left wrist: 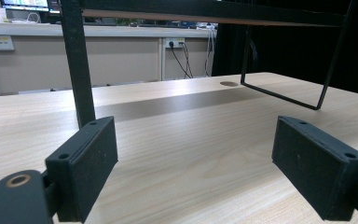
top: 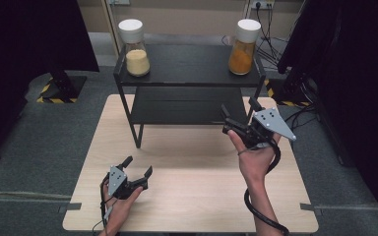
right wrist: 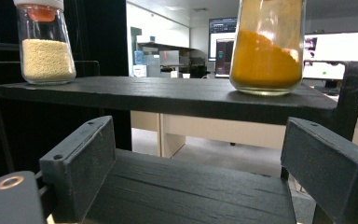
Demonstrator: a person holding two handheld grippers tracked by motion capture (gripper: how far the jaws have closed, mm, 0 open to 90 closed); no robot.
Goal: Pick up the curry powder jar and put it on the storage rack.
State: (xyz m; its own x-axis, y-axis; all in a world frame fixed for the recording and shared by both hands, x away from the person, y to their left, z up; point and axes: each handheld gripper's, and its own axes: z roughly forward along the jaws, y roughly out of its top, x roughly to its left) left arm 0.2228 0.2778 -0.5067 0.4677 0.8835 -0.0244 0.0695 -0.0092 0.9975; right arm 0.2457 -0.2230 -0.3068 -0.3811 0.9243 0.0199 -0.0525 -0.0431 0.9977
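Observation:
A black two-tier rack (top: 187,69) stands at the far side of the wooden table (top: 197,196). On its top shelf a glass jar of pale grains (top: 136,49) stands at the left and a jar of orange powder (top: 242,48) at the right, both with white lids. My left gripper (top: 139,166) rests open near the table's front left, nothing between its pads (left wrist: 86,163). My right gripper (top: 238,109) is raised and open just in front of the rack's right end, below the orange powder jar (right wrist: 268,51), with the pale grain jar (right wrist: 45,46) farther left.
The rack's front leg (left wrist: 79,70) rises ahead of the left gripper, with its wire foot (left wrist: 284,91) farther right. Dark curtains and a stand (top: 61,83) flank the table. Cables and wall sockets (top: 263,7) lie behind the rack.

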